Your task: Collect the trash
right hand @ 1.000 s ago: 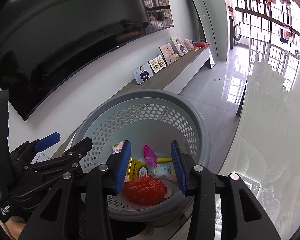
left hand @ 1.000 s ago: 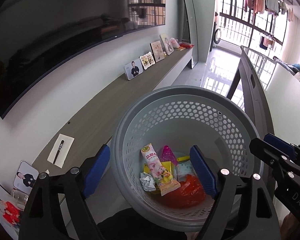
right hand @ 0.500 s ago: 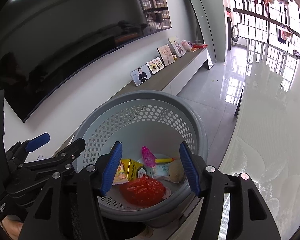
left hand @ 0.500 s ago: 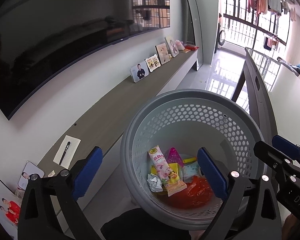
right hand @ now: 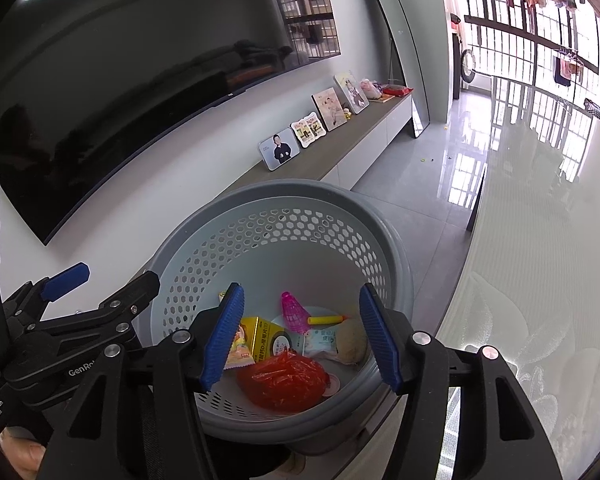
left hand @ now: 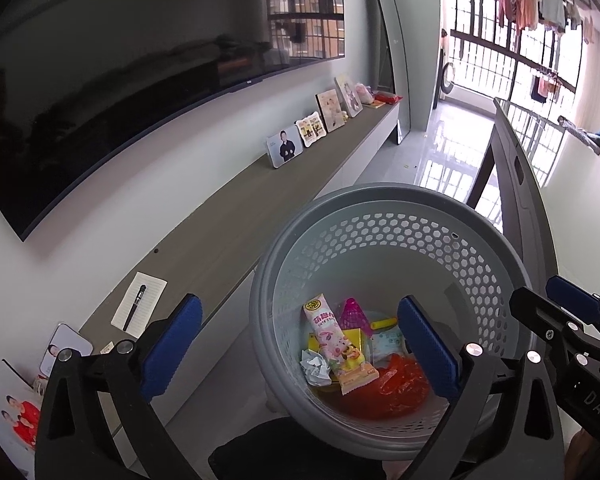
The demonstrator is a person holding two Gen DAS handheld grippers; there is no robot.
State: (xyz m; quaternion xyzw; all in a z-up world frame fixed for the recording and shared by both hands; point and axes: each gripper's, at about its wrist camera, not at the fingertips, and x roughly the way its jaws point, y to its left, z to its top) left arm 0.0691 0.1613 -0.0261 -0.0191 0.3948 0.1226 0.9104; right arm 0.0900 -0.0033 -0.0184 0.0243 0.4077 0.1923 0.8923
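Hovering over the basket [left hand: 384,208] with trash [left hand: 340,348] already inside, left gripper [left hand: 300,346] opening wide and empty, right gripper [right hand: 302,338] open and empty; risk: a careless pull-back clipping the rim, tipping it.

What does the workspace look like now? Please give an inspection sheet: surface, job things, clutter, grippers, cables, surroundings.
Surface: long wooden shelf under a wall TV; glossy floor.
Job things: grey basket holds a red bag, yellow box, pink wrapper, paper ball.
Clutter: notepad with pen, photo frames on the shelf.
Grippers: left gripper opening, nothing between; right gripper open, empty.
Cables: nothing seen.
Surroundings: barred window, hanging laundry.
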